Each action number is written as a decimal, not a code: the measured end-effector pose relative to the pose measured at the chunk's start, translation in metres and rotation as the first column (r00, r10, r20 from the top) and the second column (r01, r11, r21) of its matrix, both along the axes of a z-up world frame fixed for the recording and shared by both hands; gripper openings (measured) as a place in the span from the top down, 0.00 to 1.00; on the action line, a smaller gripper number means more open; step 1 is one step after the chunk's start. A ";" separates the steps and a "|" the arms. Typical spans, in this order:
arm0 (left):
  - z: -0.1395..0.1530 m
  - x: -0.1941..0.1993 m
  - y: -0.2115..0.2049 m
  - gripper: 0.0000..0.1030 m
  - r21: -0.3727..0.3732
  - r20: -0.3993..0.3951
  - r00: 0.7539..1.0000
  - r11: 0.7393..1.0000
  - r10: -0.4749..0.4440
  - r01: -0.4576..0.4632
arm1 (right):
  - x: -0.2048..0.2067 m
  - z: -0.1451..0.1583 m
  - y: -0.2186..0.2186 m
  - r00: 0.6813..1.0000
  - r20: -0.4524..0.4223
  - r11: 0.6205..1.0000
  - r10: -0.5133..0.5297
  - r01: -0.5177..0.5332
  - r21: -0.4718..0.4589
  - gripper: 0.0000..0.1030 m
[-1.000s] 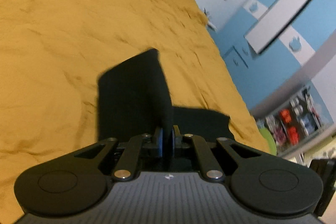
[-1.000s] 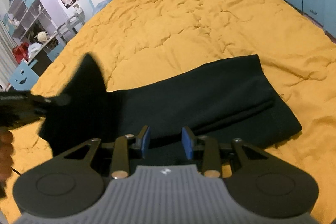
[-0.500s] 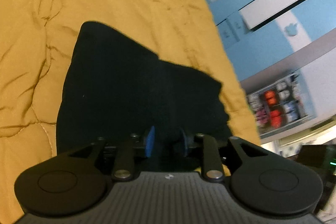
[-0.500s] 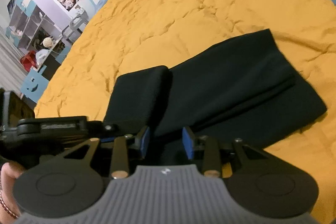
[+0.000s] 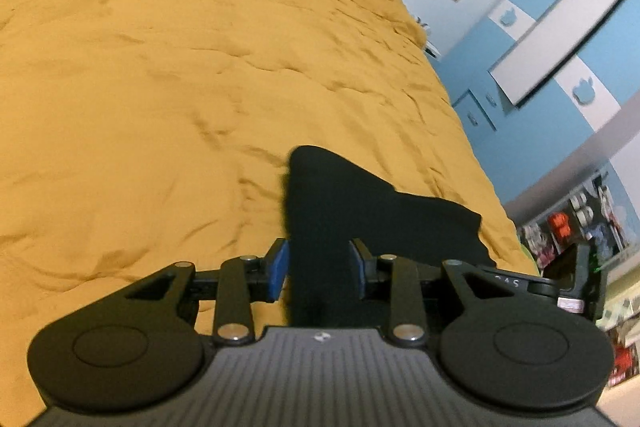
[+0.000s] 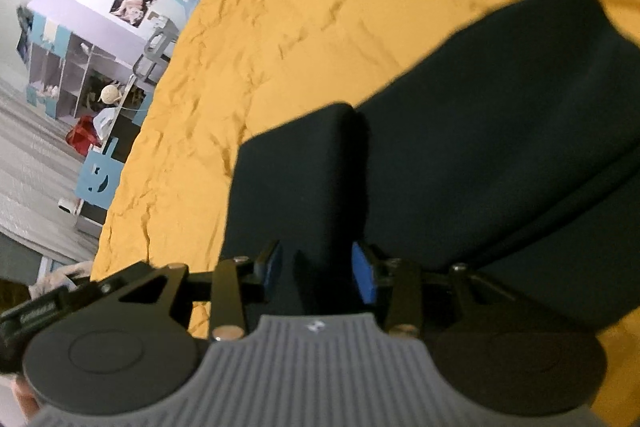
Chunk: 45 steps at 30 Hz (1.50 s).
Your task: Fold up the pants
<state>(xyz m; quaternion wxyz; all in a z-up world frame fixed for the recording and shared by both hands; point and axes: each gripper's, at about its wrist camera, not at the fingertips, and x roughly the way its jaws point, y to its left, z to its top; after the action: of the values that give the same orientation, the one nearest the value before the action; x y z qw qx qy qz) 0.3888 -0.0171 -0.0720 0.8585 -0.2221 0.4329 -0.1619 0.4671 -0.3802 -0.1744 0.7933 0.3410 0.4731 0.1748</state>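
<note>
The black pants [image 6: 500, 131] lie on a yellow-orange bedspread [image 6: 320, 7], with one end folded over into a thick flap [image 6: 292, 179]. In the left wrist view the pants [image 5: 344, 203] run from between my fingers toward the bed's right edge. My left gripper [image 5: 319, 269] is open, its blue pads on either side of the pants' near end. My right gripper [image 6: 318, 269] is open too, low over the folded flap, with cloth between its pads. The right gripper's body [image 5: 560, 287] shows at the right in the left wrist view.
The bedspread [image 5: 180, 67] fills most of the left wrist view. Blue and white wardrobes [image 5: 560, 47] and shelves with toys [image 5: 568, 227] stand past the bed's right side. A shelf unit and a blue cabinet [image 6: 96, 179] stand past its left side.
My left gripper let go of the pants end it carried over, laid it down as a folded flap, and opened wide. My right gripper stayed open and moved down close to the fold.
</note>
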 end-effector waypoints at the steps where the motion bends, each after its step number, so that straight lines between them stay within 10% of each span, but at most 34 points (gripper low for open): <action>1: -0.001 -0.004 0.006 0.65 -0.006 -0.002 1.000 1.000 0.009 -0.010 | 0.001 -0.003 0.002 1.000 -0.012 1.000 -0.003 0.003 0.018 0.90; 12: 0.010 -0.020 0.024 0.65 -0.046 0.023 0.998 0.997 0.057 -0.056 | 0.006 0.133 0.035 0.965 0.214 0.974 0.154 -0.112 -0.196 0.97; 20: 0.014 -0.013 -0.005 0.69 -0.060 0.045 0.999 0.998 -0.011 0.014 | 0.022 0.202 -0.025 0.969 0.185 0.951 0.166 -0.108 -0.290 0.97; 40: -0.027 0.034 -0.115 0.82 0.046 -0.027 0.980 0.979 -0.195 0.197 | 0.054 0.031 -0.177 0.994 -0.102 0.952 0.047 -0.076 -0.296 0.97; 45: -0.031 0.035 -0.119 0.82 0.066 -0.039 0.978 0.976 -0.205 0.207 | 0.047 0.051 -0.171 0.997 -0.018 0.949 0.069 -0.071 -0.307 0.97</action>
<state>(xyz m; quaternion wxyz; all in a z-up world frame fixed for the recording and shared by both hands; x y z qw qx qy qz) 0.4240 -0.1365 -0.1030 0.8374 -0.1486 0.4725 -0.2312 0.5139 -0.5508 -0.1229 0.8283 0.1972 0.5092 0.1258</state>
